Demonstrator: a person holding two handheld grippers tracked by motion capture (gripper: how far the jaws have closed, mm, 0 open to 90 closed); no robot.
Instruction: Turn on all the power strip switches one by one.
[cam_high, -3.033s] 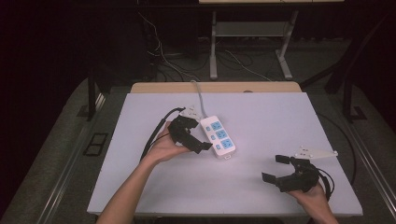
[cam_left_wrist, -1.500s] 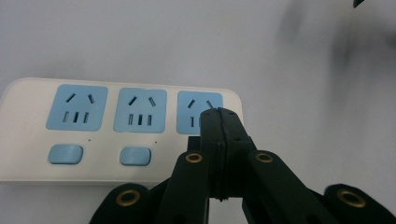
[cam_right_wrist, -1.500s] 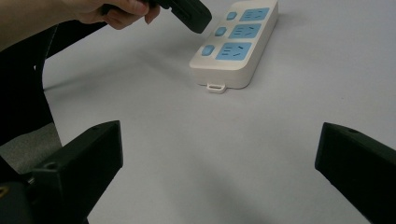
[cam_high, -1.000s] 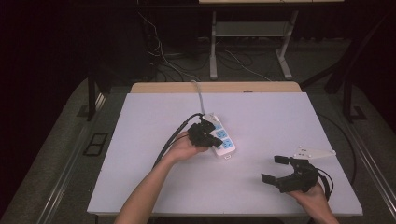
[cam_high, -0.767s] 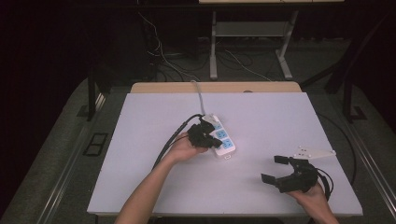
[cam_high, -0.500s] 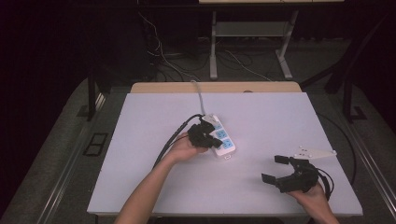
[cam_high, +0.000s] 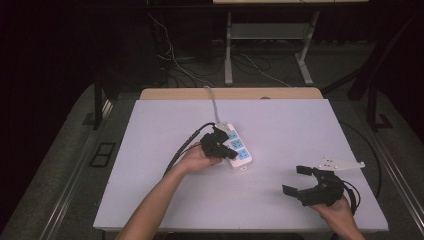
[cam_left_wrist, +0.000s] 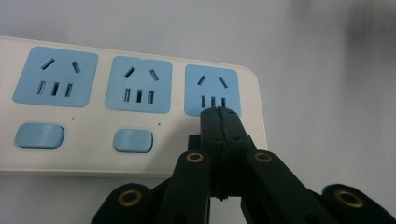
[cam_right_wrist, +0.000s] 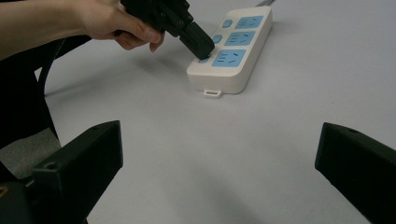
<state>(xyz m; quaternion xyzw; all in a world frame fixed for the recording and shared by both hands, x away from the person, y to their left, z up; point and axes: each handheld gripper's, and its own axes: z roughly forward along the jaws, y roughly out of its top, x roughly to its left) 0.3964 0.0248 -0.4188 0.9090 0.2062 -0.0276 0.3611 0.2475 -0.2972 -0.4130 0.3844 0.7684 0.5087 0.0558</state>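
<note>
The left gripper (cam_left_wrist: 218, 112), jaws pressed together w/ nothing between, had its tip down on the white plastic power strip w/ blue sockets (cam_high: 236, 148), at the end switch, mid-table. The right gripper (cam_high: 299, 180) sat well apart near the grey tabletop's (cam_high: 280, 125) front-right corner, jaws spread wide, empty.

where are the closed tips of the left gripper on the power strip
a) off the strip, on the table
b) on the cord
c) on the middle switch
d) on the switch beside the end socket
d: the left gripper has its jaws together and its tips sit where the third switch of the power strip would be, beside the end socket; the other two switches remain uncovered.
</note>
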